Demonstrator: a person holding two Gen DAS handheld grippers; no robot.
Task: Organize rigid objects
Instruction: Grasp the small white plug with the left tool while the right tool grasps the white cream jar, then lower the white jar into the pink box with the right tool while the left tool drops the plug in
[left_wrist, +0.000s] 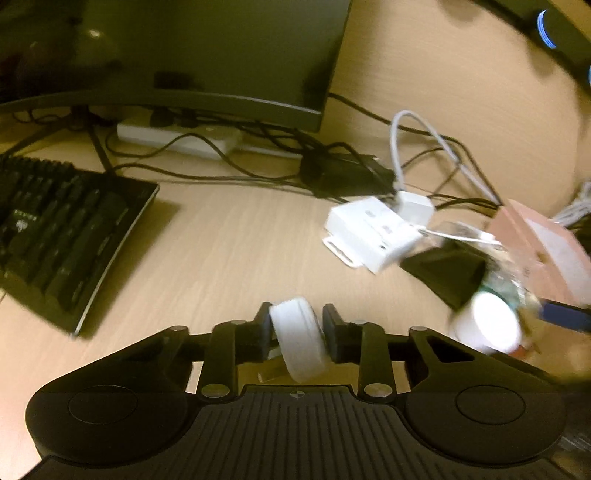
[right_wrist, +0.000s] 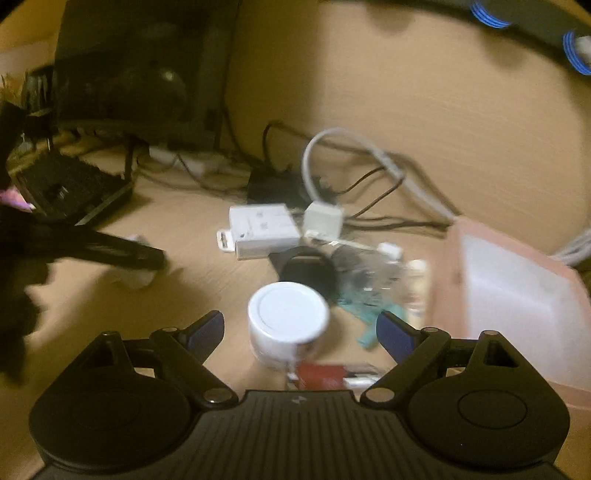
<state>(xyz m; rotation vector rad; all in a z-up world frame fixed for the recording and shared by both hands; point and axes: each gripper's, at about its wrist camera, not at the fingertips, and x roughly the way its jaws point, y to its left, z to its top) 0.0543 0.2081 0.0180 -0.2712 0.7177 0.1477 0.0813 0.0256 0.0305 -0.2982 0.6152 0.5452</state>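
The left wrist view is showing a black keyboard (left_wrist: 62, 236) and a dark monitor (left_wrist: 207, 55) clearly, both left of the white jar (left_wrist: 485, 325); the right wrist view is blurring them but is showing the jar's flat lid from above and more of the pink bin (right_wrist: 517, 295) to the jar's right. The left gripper (left_wrist: 297, 325) is clamping narrowly on one white disc-shaped object (left_wrist: 299, 338), standing on edge between its pads, left of the jar. The right gripper (right_wrist: 299, 328) is standing wide, its blue-tipped fingers (right_wrist: 393, 332) flanking the white jar (right_wrist: 286, 321) without touching it. Beyond the jar are lying one white box-shaped adapter (right_wrist: 262, 230), one small white plug block (right_wrist: 323, 218) and one grey cable loop (right_wrist: 343, 147).
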